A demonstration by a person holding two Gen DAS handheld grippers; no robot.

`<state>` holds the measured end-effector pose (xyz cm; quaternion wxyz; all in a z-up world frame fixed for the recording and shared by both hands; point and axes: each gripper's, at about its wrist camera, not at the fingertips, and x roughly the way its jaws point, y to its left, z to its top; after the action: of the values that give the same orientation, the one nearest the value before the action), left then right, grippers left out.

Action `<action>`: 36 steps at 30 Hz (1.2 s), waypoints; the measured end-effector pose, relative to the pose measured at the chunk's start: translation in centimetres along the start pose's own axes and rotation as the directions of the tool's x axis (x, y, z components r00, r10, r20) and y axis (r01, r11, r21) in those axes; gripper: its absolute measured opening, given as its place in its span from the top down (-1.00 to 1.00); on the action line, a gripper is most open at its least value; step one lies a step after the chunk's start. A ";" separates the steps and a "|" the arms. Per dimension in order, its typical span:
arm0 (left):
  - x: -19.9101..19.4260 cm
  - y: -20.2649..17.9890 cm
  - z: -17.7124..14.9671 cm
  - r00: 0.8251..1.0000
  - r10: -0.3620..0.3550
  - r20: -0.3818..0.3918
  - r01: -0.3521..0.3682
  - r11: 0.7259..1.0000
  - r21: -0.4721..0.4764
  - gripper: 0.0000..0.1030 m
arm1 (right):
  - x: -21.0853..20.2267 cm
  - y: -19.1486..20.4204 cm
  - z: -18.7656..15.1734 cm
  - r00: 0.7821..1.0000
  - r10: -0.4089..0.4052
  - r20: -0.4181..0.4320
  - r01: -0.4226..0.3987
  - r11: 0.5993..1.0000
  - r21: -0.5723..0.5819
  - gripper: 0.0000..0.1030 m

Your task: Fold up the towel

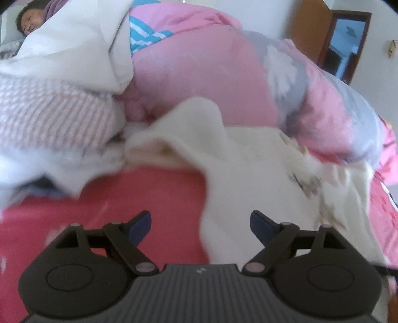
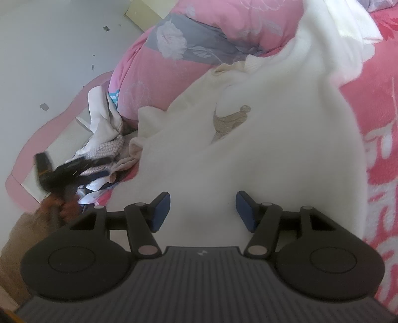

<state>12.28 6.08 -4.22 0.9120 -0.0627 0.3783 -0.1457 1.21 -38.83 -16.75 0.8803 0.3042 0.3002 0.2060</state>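
Observation:
A white towel (image 1: 248, 169) with a small tan embroidered motif lies crumpled on the red-pink bedspread (image 1: 149, 193). In the left wrist view it spreads from the centre to the right, one corner bunched up at the back. My left gripper (image 1: 201, 224) is open, low over the towel's left edge, with nothing between its fingers. The right wrist view shows the same towel (image 2: 273, 154) filling the middle, its tan motif (image 2: 228, 121) facing up. My right gripper (image 2: 202, 211) hovers open just above the towel's near part, holding nothing.
A rolled pink and grey floral quilt (image 1: 223, 74) lies behind the towel. A pile of clothes (image 1: 49, 119) sits left. A person lies under covers at the far left (image 1: 27, 20). A brown door (image 1: 311, 27) stands at the back. The left tool's blurred shape (image 2: 49, 174) shows.

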 end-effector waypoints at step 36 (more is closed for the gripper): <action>-5.9 2.8 -14.3 0.970 -0.244 -0.017 0.235 0.948 -0.215 0.68 | 2.9 23.0 -13.1 0.982 -0.110 -0.154 -0.013 0.771 -0.637 -0.25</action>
<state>-1.15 10.49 -10.98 0.8672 -0.2017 0.4010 -0.2156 -9.36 -15.06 -11.11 0.9049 -0.0387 0.3002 0.2992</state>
